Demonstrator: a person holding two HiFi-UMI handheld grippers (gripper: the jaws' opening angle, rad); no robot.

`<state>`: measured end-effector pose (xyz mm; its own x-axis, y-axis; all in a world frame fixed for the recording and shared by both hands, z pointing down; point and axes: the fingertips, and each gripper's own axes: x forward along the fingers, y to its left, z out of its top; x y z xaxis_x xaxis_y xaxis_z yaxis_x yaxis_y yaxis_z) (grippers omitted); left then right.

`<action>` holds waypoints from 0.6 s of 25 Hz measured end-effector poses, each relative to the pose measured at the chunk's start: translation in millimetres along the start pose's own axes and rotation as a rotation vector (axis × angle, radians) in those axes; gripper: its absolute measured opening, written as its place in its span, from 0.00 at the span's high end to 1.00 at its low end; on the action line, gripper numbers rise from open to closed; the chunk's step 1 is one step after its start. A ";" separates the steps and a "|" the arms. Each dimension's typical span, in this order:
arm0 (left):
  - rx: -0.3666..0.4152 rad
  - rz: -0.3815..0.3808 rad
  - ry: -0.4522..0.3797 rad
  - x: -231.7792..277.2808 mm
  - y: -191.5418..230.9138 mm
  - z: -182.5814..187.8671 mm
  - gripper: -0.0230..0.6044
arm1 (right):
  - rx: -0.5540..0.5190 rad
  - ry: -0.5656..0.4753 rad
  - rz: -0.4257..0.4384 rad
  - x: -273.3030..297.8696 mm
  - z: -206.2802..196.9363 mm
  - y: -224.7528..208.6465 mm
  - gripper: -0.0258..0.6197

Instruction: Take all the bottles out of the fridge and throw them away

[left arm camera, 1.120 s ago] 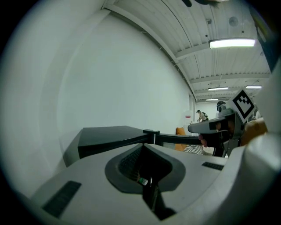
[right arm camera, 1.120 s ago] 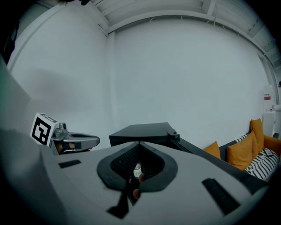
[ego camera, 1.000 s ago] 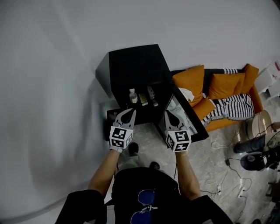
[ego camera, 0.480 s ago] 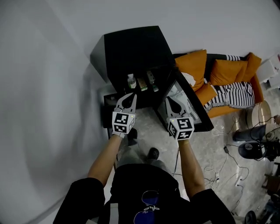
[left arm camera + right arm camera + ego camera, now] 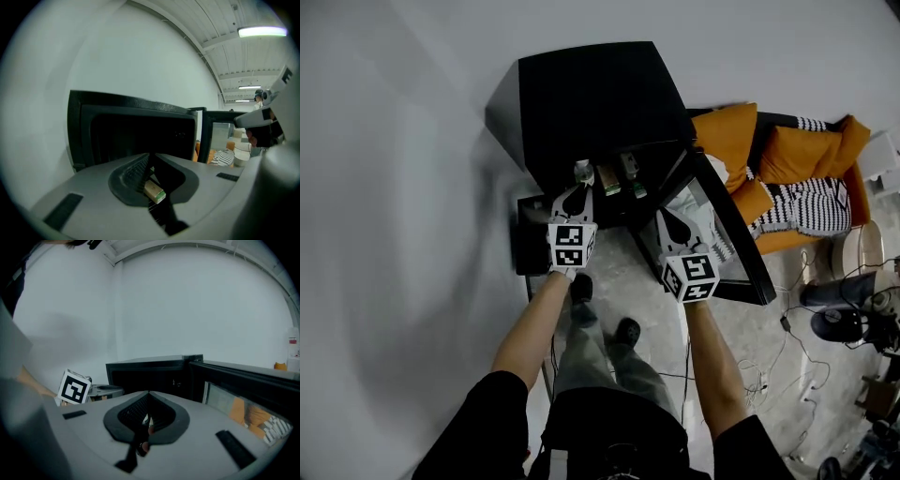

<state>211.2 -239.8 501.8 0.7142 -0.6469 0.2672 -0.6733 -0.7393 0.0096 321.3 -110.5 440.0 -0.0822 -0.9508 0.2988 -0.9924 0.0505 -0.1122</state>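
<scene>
A black mini fridge (image 5: 591, 98) stands against the white wall with its glass door (image 5: 727, 225) swung open to the right. On its shelf I see a clear bottle with a white cap (image 5: 582, 172), a green-labelled bottle (image 5: 607, 180) and a third bottle (image 5: 630, 174). My left gripper (image 5: 577, 190) points at the clear bottle from just in front of the opening. Its jaws have just parted a hair and still stand nearly tip to tip, with nothing between them. My right gripper (image 5: 664, 214) is shut and empty beside the door. In the left gripper view a green-labelled bottle (image 5: 154, 192) shows past the jaws.
An orange sofa with cushions and a striped blanket (image 5: 811, 206) stands right of the door. Cables (image 5: 778, 356) and dark round appliances (image 5: 834, 319) lie on the floor at the right. A low black box (image 5: 530, 248) sits left of the fridge. My feet (image 5: 581, 286) stand before it.
Both grippers have moved forward and down toward the fridge opening. The fridge fills more of the head view, and the left gripper's tip now reaches the shelf front.
</scene>
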 end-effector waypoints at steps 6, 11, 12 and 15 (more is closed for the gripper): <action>-0.004 0.048 -0.002 41.5 22.2 -33.9 0.84 | -0.012 0.010 0.035 37.1 -33.8 -0.1 0.96; -0.007 0.074 0.015 63.2 31.6 -59.6 0.75 | 0.029 0.000 0.046 60.4 -51.4 -2.5 0.96; -0.010 0.080 0.012 67.1 32.9 -62.3 0.74 | 0.033 -0.002 0.046 64.7 -54.5 -3.5 0.96; -0.017 0.095 -0.013 77.7 38.5 -61.4 0.70 | 0.039 -0.004 0.042 78.9 -63.3 -6.1 0.96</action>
<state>229.1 -307.0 582.1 0.6492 -0.7165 0.2551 -0.7412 -0.6713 0.0007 315.1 -166.4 524.2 -0.1230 -0.9494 0.2890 -0.9838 0.0784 -0.1612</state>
